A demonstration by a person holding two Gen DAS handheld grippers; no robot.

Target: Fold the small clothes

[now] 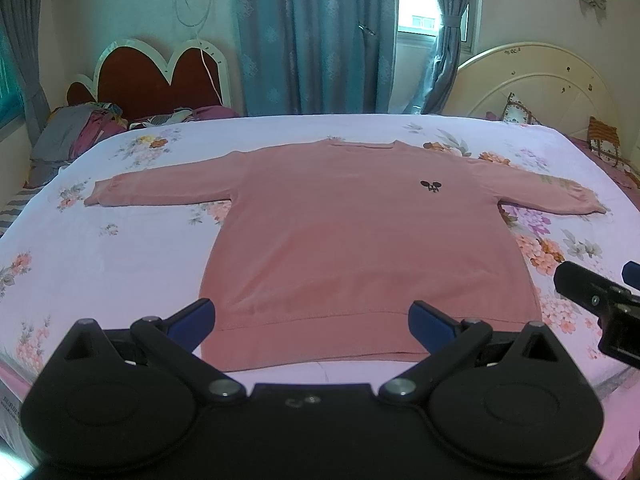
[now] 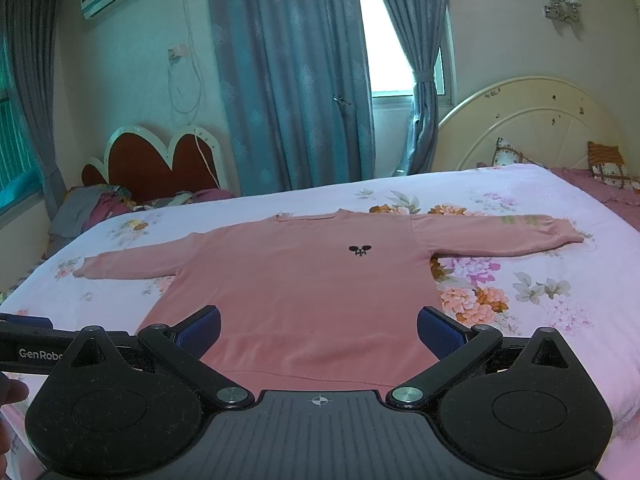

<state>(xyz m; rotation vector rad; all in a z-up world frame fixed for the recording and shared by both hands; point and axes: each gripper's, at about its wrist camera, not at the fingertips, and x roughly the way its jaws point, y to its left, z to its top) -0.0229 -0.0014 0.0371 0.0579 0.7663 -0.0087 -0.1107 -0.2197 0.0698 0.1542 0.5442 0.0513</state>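
Observation:
A pink long-sleeved sweater (image 1: 348, 232) lies flat on the bed, front up, sleeves spread out to both sides, a small black logo (image 1: 431, 186) on its chest. It also shows in the right wrist view (image 2: 304, 292). My left gripper (image 1: 312, 316) is open and empty, hovering over the near hem. My right gripper (image 2: 318, 328) is open and empty, also just above the near hem. Part of the right gripper shows at the right edge of the left wrist view (image 1: 600, 296).
The bed has a white floral sheet (image 1: 100, 256). Pillows (image 1: 604, 140) lie by the cream headboard on the right. A second bed with a red headboard (image 1: 156, 76) and piled clothes (image 1: 76, 132) stands at the far left. Curtains hang behind.

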